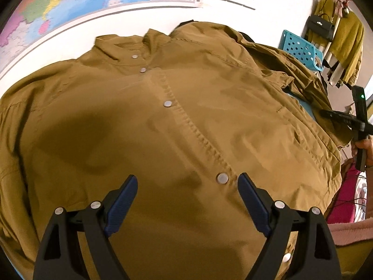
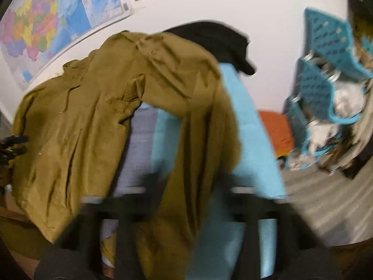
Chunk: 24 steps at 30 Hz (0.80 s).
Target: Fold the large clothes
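In the left wrist view, a colourful wall map (image 1: pixel 70 2) is hanging at the far left above a mustard-brown button-front cotton jacket (image 1: pixel 105 128), which is lying spread front-up and filling most of the view. A row of silver snap buttons (image 1: pixel 167 103) is running down its placket. The left claw (image 1: pixel 187 182) is hovering just above the lower front with its blue-padded fingers (image 1: pixel 123 200) standing wide apart, holding nothing. Further right, a turquoise perforated plastic basket (image 1: pixel 300 49) is standing by the wall, and the right claw's black body (image 1: pixel 356 126) is showing at the edge.

In the right wrist view, the same jacket (image 2: pixel 77 128) is draping over a light blue cloth surface (image 2: pixel 251 128), a sleeve hanging down the middle. A black garment (image 2: pixel 216 37) is lying behind it. The right claw (image 2: pixel 186 200) is heavily blurred; I cannot tell whether it is gripping the sleeve.
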Tool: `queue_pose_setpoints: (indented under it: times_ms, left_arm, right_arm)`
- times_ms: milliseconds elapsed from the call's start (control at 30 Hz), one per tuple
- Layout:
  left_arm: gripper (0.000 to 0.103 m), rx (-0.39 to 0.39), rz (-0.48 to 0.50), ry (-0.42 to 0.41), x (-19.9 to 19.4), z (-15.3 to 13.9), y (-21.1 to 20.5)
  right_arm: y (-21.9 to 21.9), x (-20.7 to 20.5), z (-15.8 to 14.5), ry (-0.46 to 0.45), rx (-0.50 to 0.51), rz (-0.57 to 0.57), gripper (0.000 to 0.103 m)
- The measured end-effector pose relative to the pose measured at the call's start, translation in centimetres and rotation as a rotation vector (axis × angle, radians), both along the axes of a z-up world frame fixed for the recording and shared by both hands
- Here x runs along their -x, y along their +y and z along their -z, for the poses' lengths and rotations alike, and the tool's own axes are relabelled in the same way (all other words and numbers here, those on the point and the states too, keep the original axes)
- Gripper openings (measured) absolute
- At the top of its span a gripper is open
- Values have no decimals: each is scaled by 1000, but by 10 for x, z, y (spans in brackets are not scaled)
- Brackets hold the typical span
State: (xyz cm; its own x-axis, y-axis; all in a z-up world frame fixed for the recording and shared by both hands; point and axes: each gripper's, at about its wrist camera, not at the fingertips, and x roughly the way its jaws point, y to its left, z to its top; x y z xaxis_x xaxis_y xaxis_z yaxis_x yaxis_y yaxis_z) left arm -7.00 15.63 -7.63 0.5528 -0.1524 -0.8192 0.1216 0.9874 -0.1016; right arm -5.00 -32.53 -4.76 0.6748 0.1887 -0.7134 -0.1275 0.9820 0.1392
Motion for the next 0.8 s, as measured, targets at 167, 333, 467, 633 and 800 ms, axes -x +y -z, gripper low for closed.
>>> queue_pose_setpoints:
  times_ms: [167, 333, 467, 633, 800]
  left_arm:
    - [84, -10, 40, -14, -9, -8, -9]
    - [84, 29, 51, -62, -15, -28, -2]
    - [85, 90, 60, -126, -15, -51, 10]
    - [86, 178, 78, -234, 2, -83, 30]
    - [95, 207, 31, -321, 28, -97, 65]
  right_arm:
    - [5, 10, -78, -120, -153, -178, 11]
    - [63, 26, -170, -226, -148, -447, 11]
    - [132, 25, -198, -234, -153, -636, 11]
    - [233, -3, -177, -140, -215, -829, 12]
    - [318, -55, -106, 45, -247, -878, 15]
